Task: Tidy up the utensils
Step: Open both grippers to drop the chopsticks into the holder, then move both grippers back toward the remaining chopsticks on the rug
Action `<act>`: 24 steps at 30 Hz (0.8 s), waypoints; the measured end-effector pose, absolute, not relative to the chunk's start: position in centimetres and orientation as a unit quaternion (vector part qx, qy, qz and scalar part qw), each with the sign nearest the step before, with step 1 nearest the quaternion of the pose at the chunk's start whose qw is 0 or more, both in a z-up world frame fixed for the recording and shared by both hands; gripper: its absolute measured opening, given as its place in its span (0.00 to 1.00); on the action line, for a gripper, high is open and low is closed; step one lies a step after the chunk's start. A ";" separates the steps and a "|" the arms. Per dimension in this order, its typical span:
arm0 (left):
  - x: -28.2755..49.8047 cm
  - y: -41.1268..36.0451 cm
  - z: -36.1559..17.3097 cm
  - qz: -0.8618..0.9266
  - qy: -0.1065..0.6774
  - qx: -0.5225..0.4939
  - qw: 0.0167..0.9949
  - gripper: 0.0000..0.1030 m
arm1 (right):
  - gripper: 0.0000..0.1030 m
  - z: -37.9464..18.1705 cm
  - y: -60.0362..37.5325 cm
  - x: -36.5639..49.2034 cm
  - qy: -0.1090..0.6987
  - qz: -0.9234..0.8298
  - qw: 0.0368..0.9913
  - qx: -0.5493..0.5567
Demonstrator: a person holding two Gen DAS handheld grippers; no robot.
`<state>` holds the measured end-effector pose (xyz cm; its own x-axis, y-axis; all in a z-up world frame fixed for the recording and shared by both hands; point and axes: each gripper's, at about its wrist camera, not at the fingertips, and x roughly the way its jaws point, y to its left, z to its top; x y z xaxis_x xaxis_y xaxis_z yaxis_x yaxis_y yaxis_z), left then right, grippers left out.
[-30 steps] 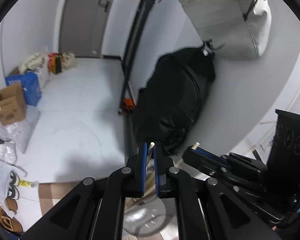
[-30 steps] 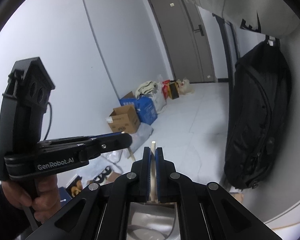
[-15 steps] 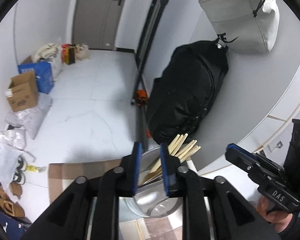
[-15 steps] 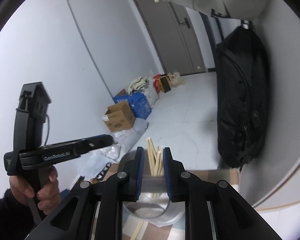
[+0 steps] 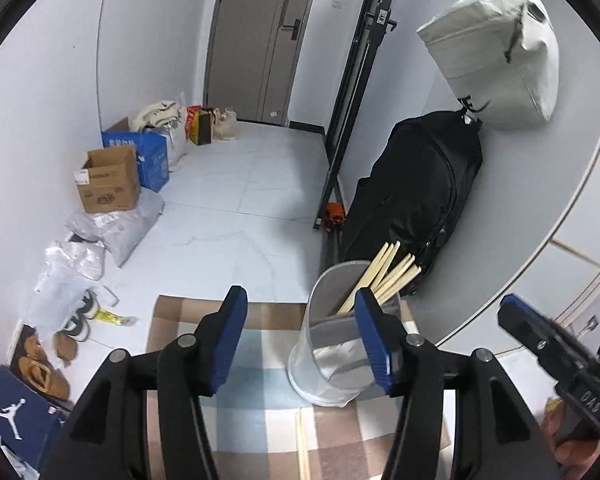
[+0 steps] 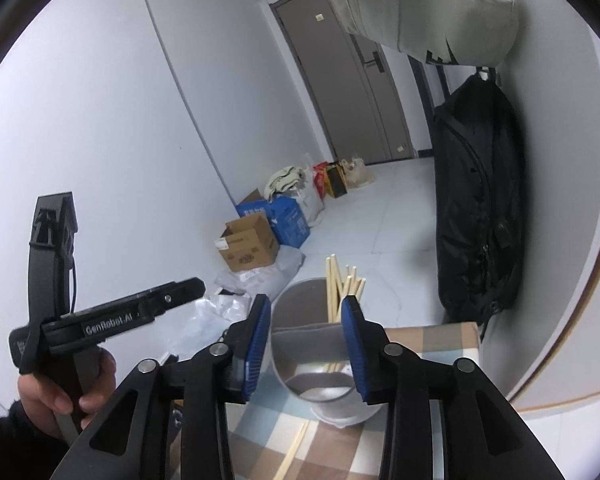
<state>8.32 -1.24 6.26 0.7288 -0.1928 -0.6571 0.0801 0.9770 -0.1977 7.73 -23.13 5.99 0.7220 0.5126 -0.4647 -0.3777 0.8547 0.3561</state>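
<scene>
Chopsticks (image 5: 392, 270) stand bundled in a metal cup (image 5: 332, 360), leaning toward one o'clock in the left wrist view and rising near twelve in the right wrist view. The cup sits on a checked cloth (image 5: 256, 360), and at least one more chopstick (image 5: 302, 444) lies flat on the cloth just in front of the cup, at about six o'clock from it.

Both tools have just been opening. The left gripper (image 5: 302, 338) stands about half spread with nothing between its blue pads; the cup shows behind its right finger, toward three o'clock. The right gripper (image 6: 306, 344) is parted rather less, also empty, framing the cup's mouth without pressing on it.

The step in hand appears to be letting go after a drop-off and turning to the loose stick. To do that well, back each tool clear of the cup's rim before swinging down, since a nudge could tip the tall, top-heavy cup. For the flat stick, come in low with the pads straddling it across its width, near its middle, so it lifts level rather than pivoting out.
</scene>
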 end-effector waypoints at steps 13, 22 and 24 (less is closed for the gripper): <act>4.0 -2.2 5.9 -0.061 0.327 -0.043 0.942 0.67 | 0.53 5.4 -22.8 2.8 0.266 0.240 0.927 0.112; 2.6 -2.8 2.2 -0.060 0.365 -0.038 0.928 0.67 | 0.72 2.2 -22.8 0.8 0.269 0.214 0.935 0.083; 2.5 -2.6 1.3 -0.057 0.379 -0.046 0.922 0.67 | 0.74 1.4 -22.7 0.9 0.274 0.211 0.935 0.076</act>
